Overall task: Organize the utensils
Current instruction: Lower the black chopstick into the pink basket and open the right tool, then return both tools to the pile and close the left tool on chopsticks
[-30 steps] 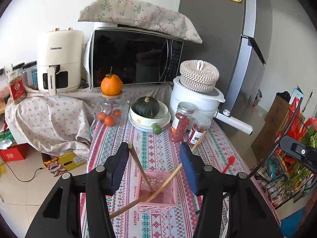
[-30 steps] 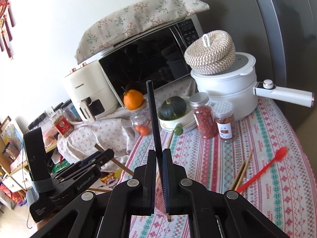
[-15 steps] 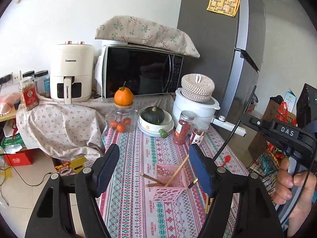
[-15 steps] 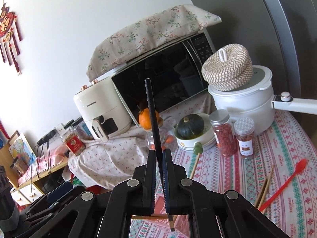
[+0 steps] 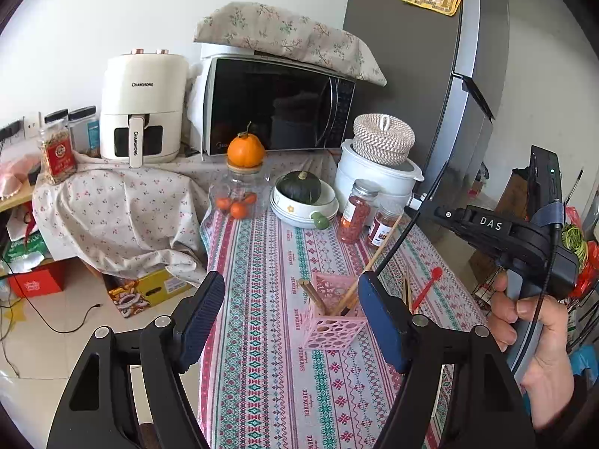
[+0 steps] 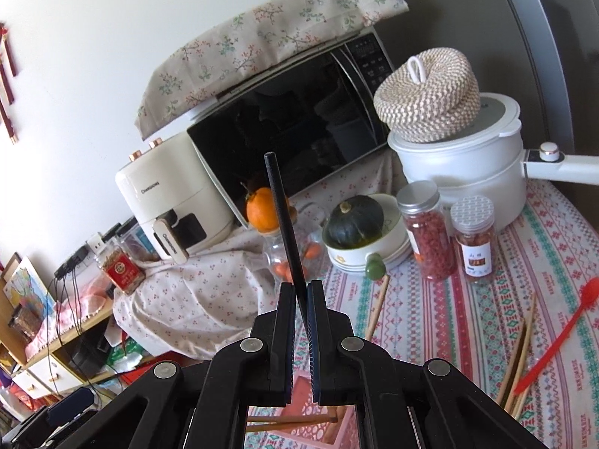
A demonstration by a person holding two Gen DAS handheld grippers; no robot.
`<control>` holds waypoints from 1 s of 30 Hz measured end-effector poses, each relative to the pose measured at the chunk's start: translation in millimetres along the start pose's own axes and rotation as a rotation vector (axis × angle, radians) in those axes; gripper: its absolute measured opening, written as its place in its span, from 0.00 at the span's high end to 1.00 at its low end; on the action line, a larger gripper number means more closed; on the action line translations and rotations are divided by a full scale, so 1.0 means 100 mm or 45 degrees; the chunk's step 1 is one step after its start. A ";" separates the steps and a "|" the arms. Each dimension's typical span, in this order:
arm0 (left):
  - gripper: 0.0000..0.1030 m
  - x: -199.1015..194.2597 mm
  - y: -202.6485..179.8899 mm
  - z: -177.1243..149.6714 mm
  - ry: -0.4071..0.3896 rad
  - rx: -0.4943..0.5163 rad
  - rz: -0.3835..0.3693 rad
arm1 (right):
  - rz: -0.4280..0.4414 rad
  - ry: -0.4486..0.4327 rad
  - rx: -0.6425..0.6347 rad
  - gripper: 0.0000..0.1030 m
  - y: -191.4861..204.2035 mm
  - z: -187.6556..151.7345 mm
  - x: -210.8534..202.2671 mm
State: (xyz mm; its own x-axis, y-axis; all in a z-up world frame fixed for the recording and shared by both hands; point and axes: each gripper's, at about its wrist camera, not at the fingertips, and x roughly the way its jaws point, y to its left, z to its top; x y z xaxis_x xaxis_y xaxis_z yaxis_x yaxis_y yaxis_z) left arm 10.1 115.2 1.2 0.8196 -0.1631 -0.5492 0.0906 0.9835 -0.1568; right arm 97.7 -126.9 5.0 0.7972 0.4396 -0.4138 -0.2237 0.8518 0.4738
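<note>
A pink openwork holder (image 5: 333,321) stands on the striped tablecloth with wooden chopsticks (image 5: 350,292) leaning in it. My left gripper (image 5: 292,321) hangs open in front of it, with nothing between its fingers. To the right a hand carries my right gripper (image 5: 441,212), shut on a black chopstick (image 5: 408,228) whose lower end slants down toward the holder. In the right wrist view the black chopstick (image 6: 280,224) sticks up from the shut right gripper (image 6: 299,299), and the holder (image 6: 299,393) lies mostly hidden beneath it.
Loose wooden chopsticks (image 6: 520,355) and a red spoon (image 6: 554,336) lie on the cloth at the right. Behind stand two spice jars (image 5: 355,209), a bowl with a green squash (image 5: 303,198), a glass jar (image 5: 239,191), a white pot (image 5: 374,176), a microwave and an air fryer.
My left gripper has drawn back from the holder and opened wider, leaving the wooden chopsticks in it. The right gripper with the black chopstick has come in from the right, over the holder.
</note>
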 end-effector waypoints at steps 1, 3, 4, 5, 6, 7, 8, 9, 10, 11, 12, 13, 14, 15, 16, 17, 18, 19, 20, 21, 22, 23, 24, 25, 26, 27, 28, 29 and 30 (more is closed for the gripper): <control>0.26 0.01 -0.01 -0.01 0.010 0.001 -0.005 | -0.007 0.018 0.000 0.95 -0.01 -0.02 0.05; 0.26 0.03 -0.04 -0.04 0.028 0.006 -0.015 | -0.003 0.058 0.008 0.91 -0.03 -0.06 0.15; 0.26 0.04 -0.06 -0.05 0.036 0.007 -0.023 | -0.005 0.072 0.015 0.88 -0.06 -0.08 0.18; 0.25 0.05 -0.08 -0.07 0.045 0.013 -0.033 | -0.014 0.085 0.017 0.82 -0.07 -0.09 0.20; 0.25 0.05 -0.11 -0.09 0.054 0.020 -0.041 | -0.018 0.094 0.019 0.74 -0.09 -0.10 0.20; 0.25 0.06 -0.15 -0.11 0.063 0.031 -0.047 | -0.021 0.093 0.022 0.57 -0.11 -0.10 0.19; 0.23 0.07 -0.18 -0.13 0.073 0.044 -0.051 | -0.025 0.083 0.025 0.41 -0.13 -0.10 0.15; 0.23 0.08 -0.23 -0.15 0.084 0.056 -0.053 | -0.031 0.066 0.025 0.36 -0.14 -0.10 0.10; 0.22 0.09 -0.27 -0.18 0.096 0.068 -0.056 | -0.040 0.047 0.020 0.27 -0.16 -0.10 0.04; 0.22 0.10 -0.31 -0.21 0.109 0.079 -0.061 | -0.051 0.033 0.012 0.20 -0.18 -0.10 -0.02; 0.21 0.12 -0.36 -0.24 0.122 0.090 -0.063 | -0.060 0.021 0.005 0.16 -0.20 -0.09 -0.08; 0.21 0.13 -0.41 -0.26 0.134 0.101 -0.061 | -0.067 0.010 -0.001 0.11 -0.23 -0.09 -0.15; 0.19 0.15 -0.46 -0.29 0.147 0.115 -0.057 | -0.075 0.001 -0.007 0.07 -0.26 -0.09 -0.21; 0.16 0.17 -0.52 -0.31 0.158 0.134 -0.050 | -0.087 -0.005 -0.015 0.06 -0.29 -0.08 -0.26; 0.15 0.18 -0.58 -0.34 0.161 0.154 -0.045 | -0.105 -0.010 -0.023 0.03 -0.34 -0.08 -0.32; 0.13 0.19 -0.63 -0.36 0.161 0.170 -0.044 | -0.126 -0.015 -0.031 0.01 -0.38 -0.09 -0.37; 0.11 0.20 -0.68 -0.38 0.166 0.184 -0.046 | -0.145 -0.017 -0.038 0.00 -0.43 -0.09 -0.42; 0.11 0.22 -0.74 -0.39 0.170 0.195 -0.050 | -0.165 -0.018 -0.043 0.00 -0.47 -0.10 -0.47; 0.08 0.23 -0.79 -0.41 0.173 0.205 -0.055 | -0.185 -0.016 -0.048 0.00 -0.53 -0.11 -0.51; 0.05 0.25 -0.85 -0.42 0.175 0.216 -0.057 | -0.206 -0.007 -0.054 0.00 -0.58 -0.11 -0.55; 0.03 0.27 -0.90 -0.43 0.176 0.227 -0.057 | -0.228 0.012 -0.061 0.00 -0.62 -0.12 -0.57; 0.00 0.29 -0.95 -0.45 0.179 0.241 -0.059 | -0.248 0.033 -0.066 0.00 -0.68 -0.13 -0.60; 0.00 0.31 -1.01 -0.46 0.178 0.256 -0.060 | -0.264 0.042 -0.070 0.00 -0.73 -0.14 -0.62; 0.00 0.34 -1.06 -0.48 0.180 0.270 -0.057 | -0.285 0.048 -0.074 0.00 -0.78 -0.15 -0.65; 0.00 0.37 -1.11 -0.51 0.191 0.284 -0.060 | -0.310 0.057 -0.079 0.00 -0.82 -0.16 -0.68; 0.00 0.42 -1.16 -0.53 0.209 0.295 -0.071 | -0.332 0.066 -0.081 0.00 -0.87 -0.17 -0.70; 0.00 0.47 -1.20 -0.55 0.232 0.303 -0.082 | -0.350 0.077 -0.077 0.00 -0.91 -0.18 -0.72; 0.00 0.53 -1.23 -0.57 0.255 0.306 -0.084 | -0.364 0.093 -0.071 0.00 -0.96 -0.18 -0.74; 0.00 0.58 -1.27 -0.59 0.274 0.309 -0.083 | -0.376 0.112 -0.064 0.00 -1.01 -0.19 -0.75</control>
State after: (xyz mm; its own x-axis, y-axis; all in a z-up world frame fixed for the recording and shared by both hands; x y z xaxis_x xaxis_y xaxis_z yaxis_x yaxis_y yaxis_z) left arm 12.5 -24.0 -58.8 0.6717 -0.2141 -0.7093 0.2928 0.9561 -0.0113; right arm 50.1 -240.6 -27.1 0.7810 0.1920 -0.5943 -0.0187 0.9583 0.2850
